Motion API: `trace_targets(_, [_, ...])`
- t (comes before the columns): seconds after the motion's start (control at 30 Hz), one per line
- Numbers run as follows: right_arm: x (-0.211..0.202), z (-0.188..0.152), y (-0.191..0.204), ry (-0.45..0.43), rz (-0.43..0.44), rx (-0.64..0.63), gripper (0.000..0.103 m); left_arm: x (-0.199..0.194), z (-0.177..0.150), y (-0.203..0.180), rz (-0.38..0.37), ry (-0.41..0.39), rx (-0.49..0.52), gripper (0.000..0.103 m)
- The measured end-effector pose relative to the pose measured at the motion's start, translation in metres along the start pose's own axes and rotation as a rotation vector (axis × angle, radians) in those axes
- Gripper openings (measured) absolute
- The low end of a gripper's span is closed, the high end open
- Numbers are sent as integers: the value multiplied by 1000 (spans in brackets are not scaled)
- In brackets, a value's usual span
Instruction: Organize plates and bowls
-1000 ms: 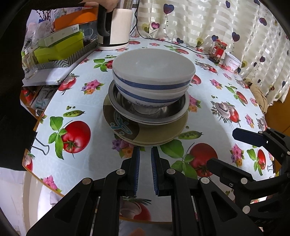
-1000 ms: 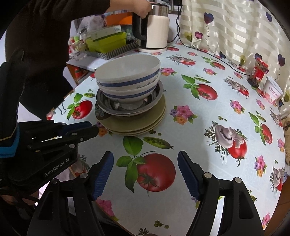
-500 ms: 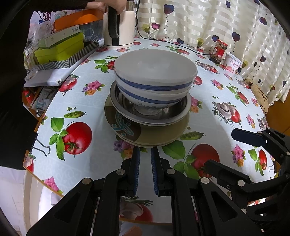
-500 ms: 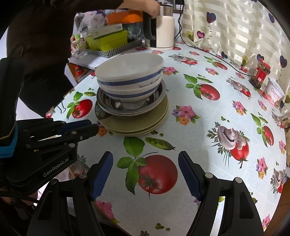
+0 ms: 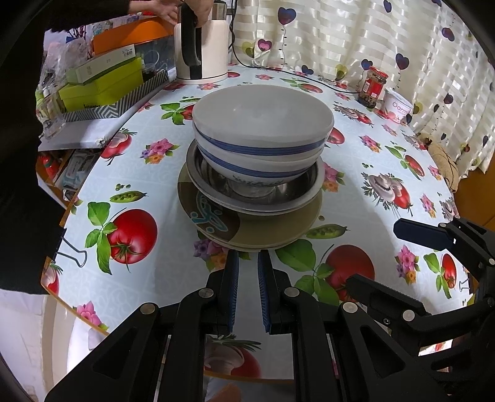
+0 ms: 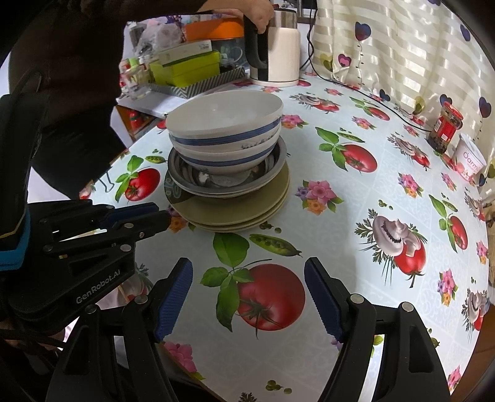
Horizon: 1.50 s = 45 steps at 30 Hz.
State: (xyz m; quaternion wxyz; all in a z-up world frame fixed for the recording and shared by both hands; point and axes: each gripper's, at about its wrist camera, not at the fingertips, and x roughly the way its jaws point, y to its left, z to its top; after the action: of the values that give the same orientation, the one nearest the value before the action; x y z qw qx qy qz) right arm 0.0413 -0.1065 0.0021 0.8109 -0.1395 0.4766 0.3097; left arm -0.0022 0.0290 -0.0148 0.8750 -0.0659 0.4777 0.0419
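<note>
Fingers of my left gripper [image 5: 248,263] sit nearly clenched w/ a thin gap, grasping nothing, just short of the stack's near edge. Right gripper [image 6: 248,272] fingers released wide over bare bench [image 6: 355,191]. Stack sits mid-bench: two white blue-banded bowls [image 5: 263,136] nested in a steel bowl [image 5: 256,188], on olive-brown plates [image 5: 253,228]. Plate count unclear, pattern mostly covered. At the back a hand [image 6: 258,14], cut off by the frame, grips a kettle [image 5: 201,46].

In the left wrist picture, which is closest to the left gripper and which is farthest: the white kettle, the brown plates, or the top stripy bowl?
From the left gripper:
1. Brown plates, just ahead.
2. Top stripy bowl, stacked above them.
3. White kettle, at the table's far edge.
</note>
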Motion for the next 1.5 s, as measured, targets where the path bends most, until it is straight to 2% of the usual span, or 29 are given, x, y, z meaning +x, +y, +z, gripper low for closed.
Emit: trace_targets(1.5, [-1, 2, 3, -5, -8, -7, 76, -2, 0, -1, -1, -4, 3, 13])
